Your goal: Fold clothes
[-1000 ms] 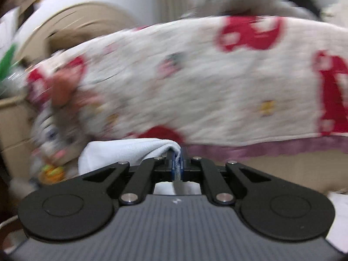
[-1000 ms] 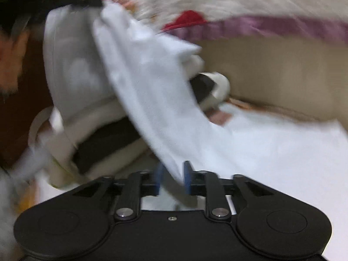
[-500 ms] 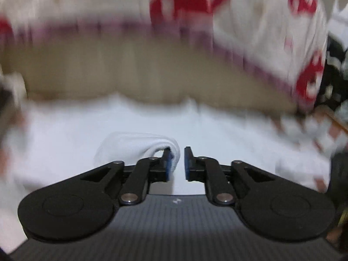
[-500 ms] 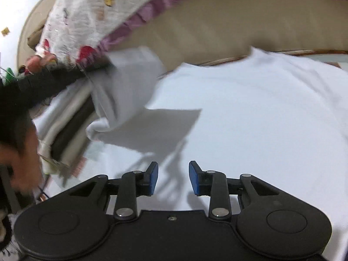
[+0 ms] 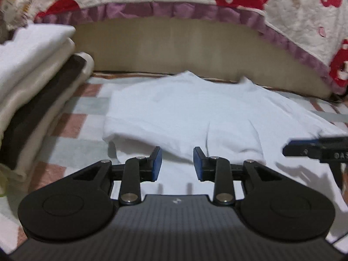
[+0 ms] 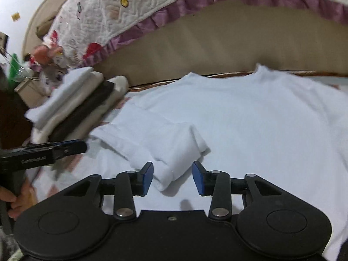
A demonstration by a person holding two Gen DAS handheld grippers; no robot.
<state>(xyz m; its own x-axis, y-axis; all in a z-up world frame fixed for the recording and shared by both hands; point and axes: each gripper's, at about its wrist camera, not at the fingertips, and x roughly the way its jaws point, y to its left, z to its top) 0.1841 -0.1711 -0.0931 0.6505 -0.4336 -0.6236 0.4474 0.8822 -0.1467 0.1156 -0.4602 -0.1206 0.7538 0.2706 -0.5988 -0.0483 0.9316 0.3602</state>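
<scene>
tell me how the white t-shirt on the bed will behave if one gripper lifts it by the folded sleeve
The white t-shirt will probably sag and drape, since it lies limp and creased. Its folded sleeve would likely fall open: nothing pins it. It looks thin, so likely light for the open right gripper.

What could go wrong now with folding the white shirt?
The left gripper and right gripper both hang open at the same folded sleeve of the white shirt, so they might bump. The stack of folded clothes sits close; a wide swing might topple it.
</scene>
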